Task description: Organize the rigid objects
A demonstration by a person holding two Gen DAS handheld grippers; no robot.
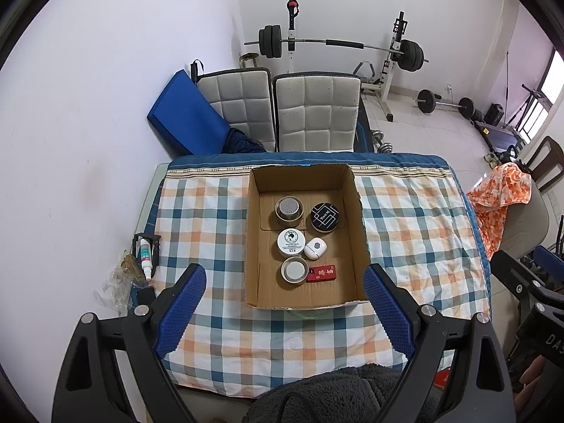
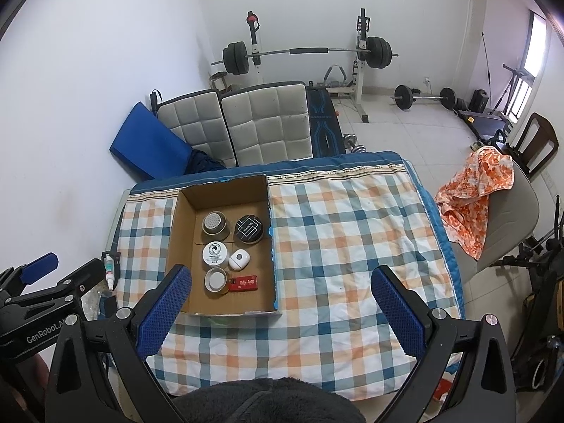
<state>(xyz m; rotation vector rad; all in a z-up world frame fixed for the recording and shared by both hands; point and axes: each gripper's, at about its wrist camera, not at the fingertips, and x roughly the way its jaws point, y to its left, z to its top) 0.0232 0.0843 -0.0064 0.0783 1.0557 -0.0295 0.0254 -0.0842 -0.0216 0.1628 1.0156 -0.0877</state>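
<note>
An open cardboard box (image 1: 357, 218) (image 2: 179, 222) stands on the checked tablecloth (image 1: 416, 218) (image 2: 345, 232). Inside lie a metal-topped tin (image 1: 289, 208) (image 2: 214, 224), a black round tin (image 1: 324, 216) (image 2: 249, 229), a white round jar (image 1: 291, 241) (image 2: 214, 253), a small white device (image 1: 315, 248) (image 2: 239, 259), a silver-lidded tin (image 1: 294, 270) (image 2: 216, 279) and a red flat box (image 1: 321, 273) (image 2: 243, 283). My left gripper (image 1: 284, 283) is open and empty, held above the box's near edge. My right gripper (image 2: 282, 285) is open and empty, above the cloth right of the box.
A black holder with a white tube (image 1: 145, 253) (image 2: 110, 270) sits at the table's left edge. Two padded chairs (image 1: 313, 112) (image 2: 264, 123) stand behind the table. A chair with an orange cloth (image 1: 500, 190) (image 2: 472, 190) stands right. Weights fill the back.
</note>
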